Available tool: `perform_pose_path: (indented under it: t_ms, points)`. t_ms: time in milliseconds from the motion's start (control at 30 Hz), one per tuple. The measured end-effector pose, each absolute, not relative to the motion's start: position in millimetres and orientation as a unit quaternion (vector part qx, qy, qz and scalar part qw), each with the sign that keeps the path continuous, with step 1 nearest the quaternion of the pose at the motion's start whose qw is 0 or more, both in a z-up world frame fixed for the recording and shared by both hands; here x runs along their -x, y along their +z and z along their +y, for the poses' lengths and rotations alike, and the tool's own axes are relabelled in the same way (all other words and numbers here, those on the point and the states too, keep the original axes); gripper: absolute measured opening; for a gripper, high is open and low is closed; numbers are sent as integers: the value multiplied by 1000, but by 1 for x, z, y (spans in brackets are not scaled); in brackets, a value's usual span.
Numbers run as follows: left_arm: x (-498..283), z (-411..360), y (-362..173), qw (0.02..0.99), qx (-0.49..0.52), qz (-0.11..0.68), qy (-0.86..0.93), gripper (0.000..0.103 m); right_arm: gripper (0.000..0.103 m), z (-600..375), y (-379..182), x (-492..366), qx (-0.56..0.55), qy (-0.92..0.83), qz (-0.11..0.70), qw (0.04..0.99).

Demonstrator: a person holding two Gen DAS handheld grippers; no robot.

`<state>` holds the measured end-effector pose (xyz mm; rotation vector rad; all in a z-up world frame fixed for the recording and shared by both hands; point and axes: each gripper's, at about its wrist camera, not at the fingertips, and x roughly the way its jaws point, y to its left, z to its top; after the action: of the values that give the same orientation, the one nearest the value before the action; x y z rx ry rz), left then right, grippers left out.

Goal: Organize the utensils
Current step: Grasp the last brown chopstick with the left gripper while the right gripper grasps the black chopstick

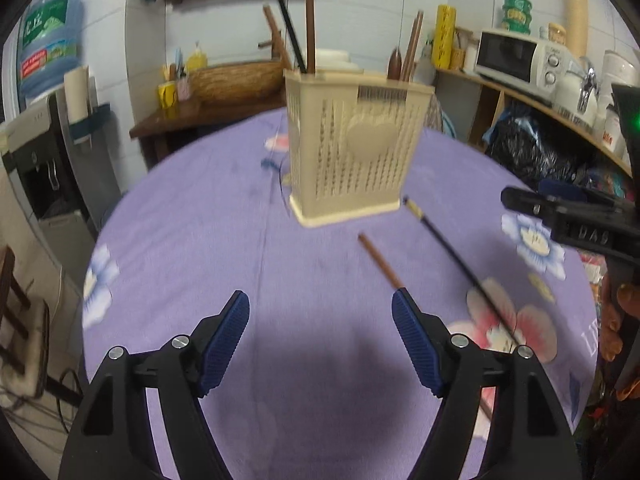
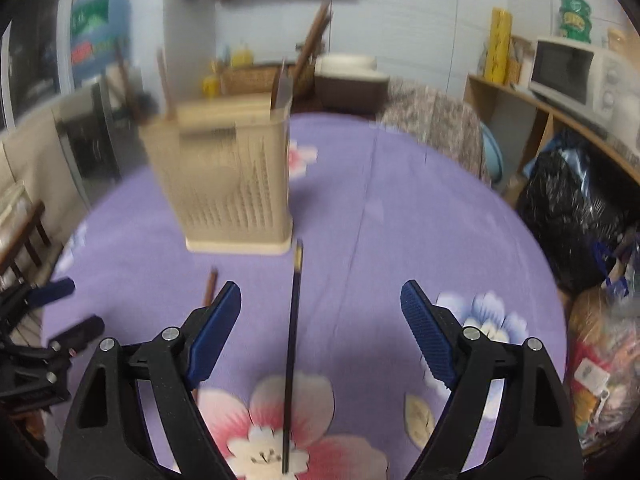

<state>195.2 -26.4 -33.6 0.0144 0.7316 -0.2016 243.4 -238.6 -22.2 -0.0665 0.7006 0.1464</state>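
Note:
A beige perforated utensil holder stands on the purple flowered tablecloth with several chopsticks and a knife in it; it also shows in the right wrist view. A brown chopstick and a black chopstick lie on the cloth in front of it. My left gripper is open and empty, its right finger over the brown chopstick's near end. My right gripper is open above the black chopstick, which lies between its fingers; the brown chopstick lies left of them.
The right gripper shows at the right edge of the left wrist view. The left gripper shows at the left of the right wrist view. A side shelf with a microwave, a black bag, a water dispenser and a wooden chair surround the table.

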Motion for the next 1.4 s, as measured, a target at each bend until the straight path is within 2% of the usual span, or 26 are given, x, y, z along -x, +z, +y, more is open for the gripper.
perform_pose_path:
  t_ms: [133,267,467,733,800,867,933,1233,1333,1400]
  points:
    - [-197,-26,-51,918,8,384,-102,73,82,-239,-52,-248,31,81,381,921]
    - [-203,-38,-57,908,18,402,-120,72,82,-246,-59,-255,17,79,390,917]
    - [-226,-76,-62,896,-1,422,-140,53,82,-266,-59,-254,-18,69,389,919]
    - [-265,-98,-78,892,-23,441,-99,49,82,-273,-56,-249,-15,73,388,919]
    - [-271,-97,-79,894,-28,439,-90,43,82,-274,-56,-249,-15,72,387,919]
    - [-275,-97,-78,894,-29,438,-88,24,82,-273,-56,-251,-16,76,389,918]
    - [-279,-96,-77,893,-32,439,-91,14,82,-270,-57,-254,-14,80,392,916]
    - [-275,-75,-74,881,-65,448,-136,8,81,-250,-68,-277,-16,111,418,901]
    - [-273,-69,-74,881,-60,449,-137,8,74,-239,-75,-291,-18,124,431,894]
    - [-272,-67,-75,881,-56,449,-136,8,66,-230,-81,-302,-7,121,438,891]
